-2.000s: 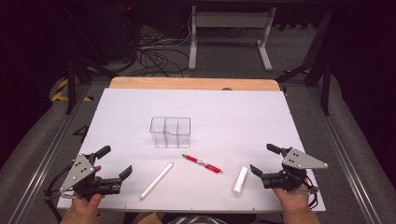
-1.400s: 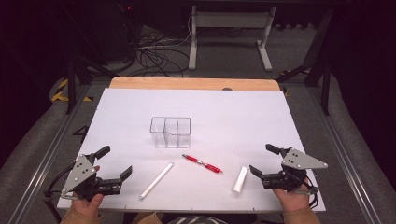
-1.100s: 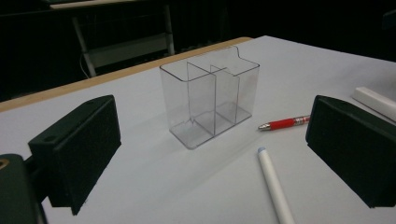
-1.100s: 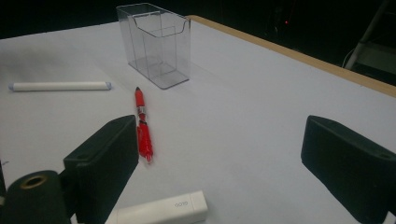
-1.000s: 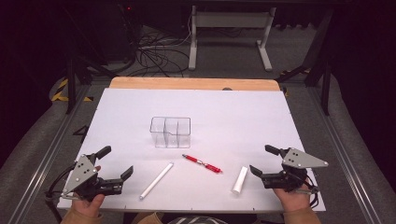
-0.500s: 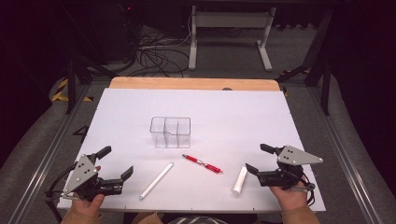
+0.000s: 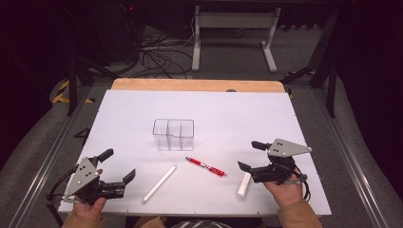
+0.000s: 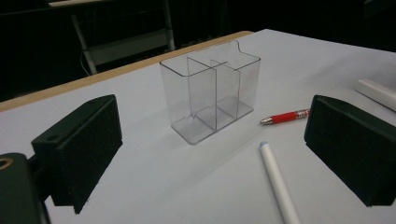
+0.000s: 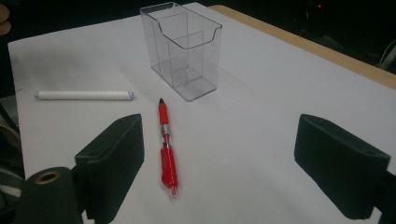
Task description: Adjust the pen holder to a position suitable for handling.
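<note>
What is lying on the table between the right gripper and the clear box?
In the right gripper view, the red pen lies on the white table between the right gripper and the clear box; nothing else is there.

Floor's got a tangle of black cables at 11 o'clock, white desk frame at 12, hazard tape around 10.

The pen lies between two sticks, before the organizer.
</note>
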### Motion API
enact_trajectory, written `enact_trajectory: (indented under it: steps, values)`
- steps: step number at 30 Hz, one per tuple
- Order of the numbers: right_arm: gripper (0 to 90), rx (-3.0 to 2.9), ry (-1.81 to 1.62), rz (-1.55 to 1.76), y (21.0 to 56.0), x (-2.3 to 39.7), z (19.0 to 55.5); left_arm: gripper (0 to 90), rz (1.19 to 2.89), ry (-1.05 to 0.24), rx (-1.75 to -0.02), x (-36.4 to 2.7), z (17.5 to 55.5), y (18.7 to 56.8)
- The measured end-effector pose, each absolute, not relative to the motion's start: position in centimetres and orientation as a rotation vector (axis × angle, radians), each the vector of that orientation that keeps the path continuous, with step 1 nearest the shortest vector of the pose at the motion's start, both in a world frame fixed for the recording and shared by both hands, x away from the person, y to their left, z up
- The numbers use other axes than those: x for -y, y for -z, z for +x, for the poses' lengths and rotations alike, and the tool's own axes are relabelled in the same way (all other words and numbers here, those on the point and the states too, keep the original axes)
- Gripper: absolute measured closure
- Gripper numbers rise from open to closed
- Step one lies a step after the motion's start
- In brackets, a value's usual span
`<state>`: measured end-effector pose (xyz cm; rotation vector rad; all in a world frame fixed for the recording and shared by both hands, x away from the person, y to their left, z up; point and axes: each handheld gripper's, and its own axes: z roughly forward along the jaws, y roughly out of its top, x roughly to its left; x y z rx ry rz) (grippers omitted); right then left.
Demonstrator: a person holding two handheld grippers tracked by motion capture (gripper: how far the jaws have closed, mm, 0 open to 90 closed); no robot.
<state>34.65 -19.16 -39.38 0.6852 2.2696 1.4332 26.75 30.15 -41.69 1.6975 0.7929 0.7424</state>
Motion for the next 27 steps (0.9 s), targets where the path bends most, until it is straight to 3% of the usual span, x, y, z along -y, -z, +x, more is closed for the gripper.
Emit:
enact_trajectory:
  steps: [27]
  values:
    - [19.7, -2.43, -1.338, 0.558, 38.1, 12.6, 37.6, 5.0, 1.697, -0.732, -0.798, -30.2, 27.0, 41.8]
